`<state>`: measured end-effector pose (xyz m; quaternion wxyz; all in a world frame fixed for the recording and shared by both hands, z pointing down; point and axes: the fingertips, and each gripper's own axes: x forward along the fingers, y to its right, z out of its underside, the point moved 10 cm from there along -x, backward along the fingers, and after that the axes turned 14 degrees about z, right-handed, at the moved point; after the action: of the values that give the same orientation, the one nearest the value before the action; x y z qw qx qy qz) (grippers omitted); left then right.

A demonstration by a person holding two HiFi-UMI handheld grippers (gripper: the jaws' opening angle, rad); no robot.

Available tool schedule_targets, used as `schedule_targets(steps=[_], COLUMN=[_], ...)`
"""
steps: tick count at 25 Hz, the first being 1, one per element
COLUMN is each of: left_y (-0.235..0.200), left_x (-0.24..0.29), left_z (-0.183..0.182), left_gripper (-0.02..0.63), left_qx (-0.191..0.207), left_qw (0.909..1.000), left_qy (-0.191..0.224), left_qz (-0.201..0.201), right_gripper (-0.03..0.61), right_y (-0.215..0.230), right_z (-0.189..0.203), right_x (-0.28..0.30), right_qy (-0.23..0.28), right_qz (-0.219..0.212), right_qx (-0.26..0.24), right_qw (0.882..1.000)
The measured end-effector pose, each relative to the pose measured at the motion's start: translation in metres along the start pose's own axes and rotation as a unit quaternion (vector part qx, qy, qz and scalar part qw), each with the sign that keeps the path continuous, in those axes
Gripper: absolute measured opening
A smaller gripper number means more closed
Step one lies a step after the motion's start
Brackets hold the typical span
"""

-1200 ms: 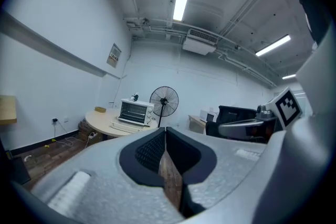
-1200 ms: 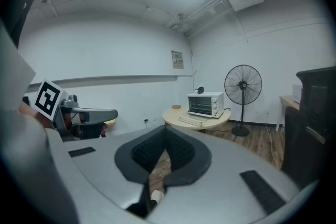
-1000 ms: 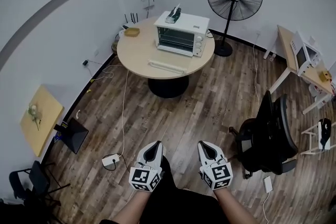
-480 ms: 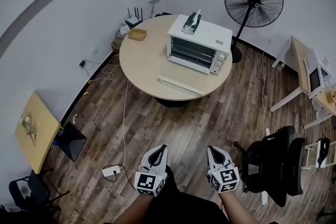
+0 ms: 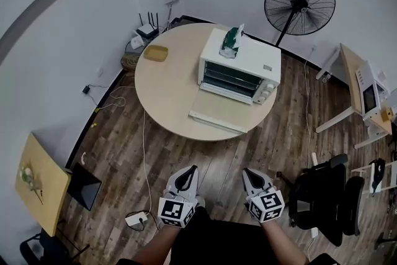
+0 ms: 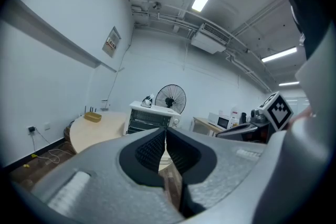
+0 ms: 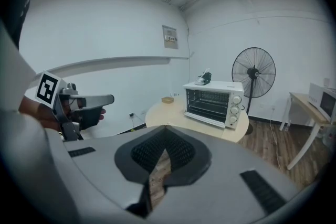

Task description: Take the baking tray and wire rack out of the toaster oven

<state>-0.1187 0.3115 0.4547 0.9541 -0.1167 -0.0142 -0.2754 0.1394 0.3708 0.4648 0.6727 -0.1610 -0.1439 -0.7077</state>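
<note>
The oven (image 5: pixel 243 59) stood on a round table (image 5: pixel 162 87), its door (image 5: pixel 220 110) dropped flat toward the person. Behind the open front, in the right gripper view, dark wire shelving showed inside the oven (image 7: pixel 212 97). That is where the rack and tray sat, though which bars belonged to which could not be told. A green pack (image 5: pixel 232 40) lay on top of the oven. A small yellow box (image 5: pixel 156 53) sat on the table to the oven's left, well apart from it. A fan (image 5: pixel 299 2) stood on the floor beyond the oven, to its right. A dark chair (image 5: pixel 325 202) stood on the near side, also to the right.

Both grippers were well short of the oven, out over the wood floor (image 5: pixel 236 146) on the near side of the table. The left gripper (image 5: pixel 188 172) had its jaws pressed together with nothing between them. Its own view showed the pads meeting at the tips (image 6: pixel 165 131), with the oven (image 6: pixel 147 115) far ahead. The right gripper (image 5: pixel 249 174) was likewise closed and empty. Its tips met (image 7: pixel 165 128) and only floor showed through the gap lower down.
</note>
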Motion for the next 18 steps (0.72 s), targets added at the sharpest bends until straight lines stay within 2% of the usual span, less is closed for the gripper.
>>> schedule_targets(steps=[4, 6, 13, 18], left_y=[-0.014, -0.016, -0.028, -0.039], left_x=[0.015, 0.018, 0.017, 0.029], left_z=[0.0, -0.001, 0.005, -0.002], left_gripper=[0.021, 0.021, 0.021, 0.022], left_qx=[-0.02, -0.028, -0.051, -0.017], left_qw=[0.998, 0.997, 0.9976, 0.9986], left_qy=[0.034, 0.041, 0.033, 0.046], left_qz=[0.049, 0.06, 0.031, 0.021], right_gripper=[0.0, 0.0, 0.0, 0.0], right_y=[0.009, 0.01, -0.001, 0.013], right_z=[-0.005, -0.004, 0.002, -0.013], right_x=[0.004, 0.004, 0.023, 0.061], right_qy=[-0.005, -0.005, 0.006, 0.03], right_qz=[0.031, 0.034, -0.008, -0.016], right_qx=[0.004, 0.006, 0.003, 0.011], right_qw=[0.999, 0.999, 1.0, 0.999])
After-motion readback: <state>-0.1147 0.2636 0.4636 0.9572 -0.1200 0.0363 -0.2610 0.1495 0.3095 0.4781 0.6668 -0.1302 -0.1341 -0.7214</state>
